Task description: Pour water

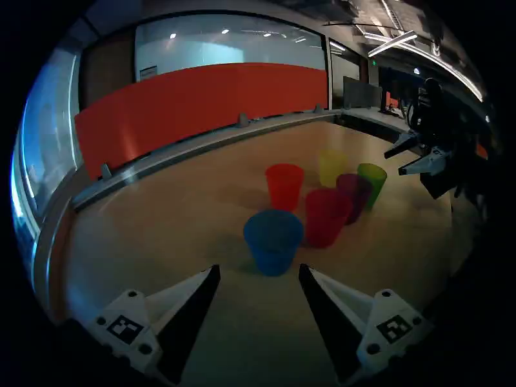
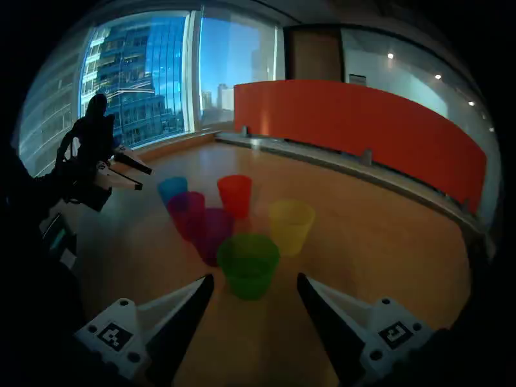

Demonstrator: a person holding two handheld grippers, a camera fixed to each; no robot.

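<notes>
wooden table (image 1: 193,213) holds clustered cups (image 1: 326,216) well off its edges.

- Six cups (image 1: 326,216) are grouped closely together on the surface (image 1: 161,219).
- In the left gripper view, the front cup (image 1: 273,242) is positioned directly ahead of the left tool (image 1: 258,266); the others are set behind it and rightward.
- The right tool (image 1: 393,163) is located right of the far-right cup (image 1: 372,184), apart from it.
- In the right gripper view, the far-right cup is found directly ahead of the right tool.
</notes>
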